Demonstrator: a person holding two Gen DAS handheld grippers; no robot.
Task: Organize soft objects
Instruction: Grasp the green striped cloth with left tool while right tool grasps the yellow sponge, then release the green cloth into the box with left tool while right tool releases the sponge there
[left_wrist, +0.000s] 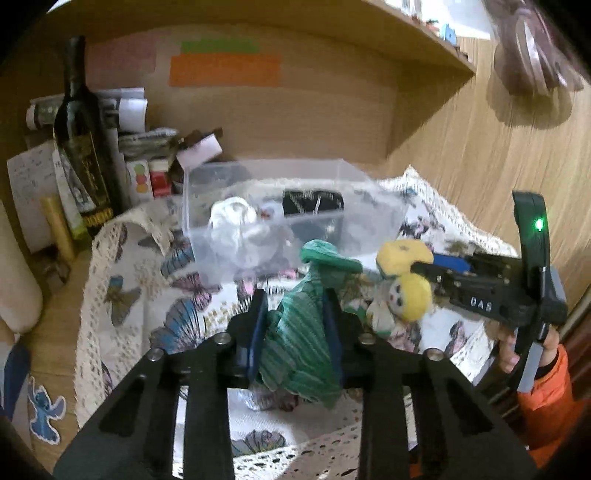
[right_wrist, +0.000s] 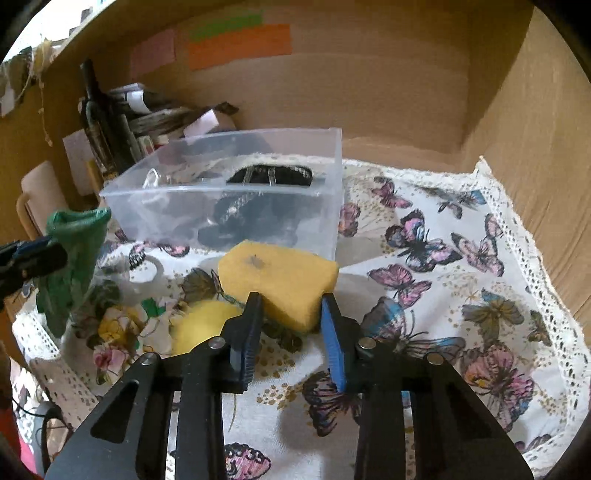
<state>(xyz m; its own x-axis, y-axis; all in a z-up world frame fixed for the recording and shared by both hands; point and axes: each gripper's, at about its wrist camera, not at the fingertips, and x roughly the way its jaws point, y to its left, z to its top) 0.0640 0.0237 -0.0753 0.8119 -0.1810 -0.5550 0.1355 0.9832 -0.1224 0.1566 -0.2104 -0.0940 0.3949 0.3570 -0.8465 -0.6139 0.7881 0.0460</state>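
Note:
My left gripper (left_wrist: 295, 314) is shut on a green ribbed cloth (left_wrist: 306, 332), which hangs bunched between its blue pads above the butterfly tablecloth (left_wrist: 147, 295). My right gripper (right_wrist: 291, 306) is shut on a yellow sponge (right_wrist: 280, 277), squeezed at its near end and lying on the cloth. The left wrist view shows that sponge (left_wrist: 400, 254) at the right gripper's tip (left_wrist: 419, 266). A yellow-headed plush doll (left_wrist: 410, 299) lies just below it, seen also as a yellow plush (right_wrist: 203, 321) left of my right fingers. In the right wrist view the green cloth (right_wrist: 77, 243) hangs from the left gripper (right_wrist: 55, 254).
A clear plastic box (right_wrist: 221, 186) stands behind the sponge, holding dark and white soft items. A dark bottle (left_wrist: 83, 147), papers and small packets crowd the back left corner. Wooden walls close the back and right. A hand in an orange sleeve (left_wrist: 546, 373) holds the right gripper.

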